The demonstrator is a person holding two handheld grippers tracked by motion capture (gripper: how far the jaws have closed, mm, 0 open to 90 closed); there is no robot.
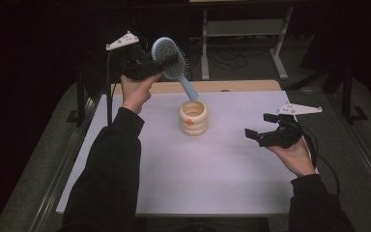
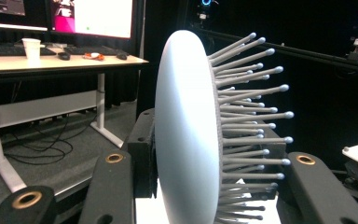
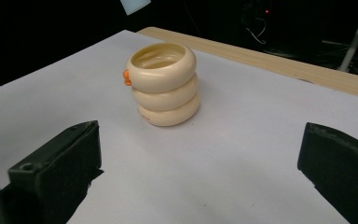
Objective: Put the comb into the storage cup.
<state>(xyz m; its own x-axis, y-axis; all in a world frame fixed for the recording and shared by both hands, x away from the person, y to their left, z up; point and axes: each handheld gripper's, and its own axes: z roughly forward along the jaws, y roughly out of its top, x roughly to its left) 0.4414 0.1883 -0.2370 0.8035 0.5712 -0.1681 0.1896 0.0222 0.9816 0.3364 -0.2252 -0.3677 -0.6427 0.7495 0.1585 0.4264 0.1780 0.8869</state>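
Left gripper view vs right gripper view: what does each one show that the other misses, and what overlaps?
Left gripper view: the hairbrush head edge-on, clamped between the left tongs, pins pointing right; behind it a desk with a white cup and monitors.

Right gripper view: the cream ringed holder with an orange spot, standing upright and apart from the open right tongs, which hold nothing; also the table's wooden edge.

Shared: the white table sheet, a small patch of it below the brush, and a dark room.
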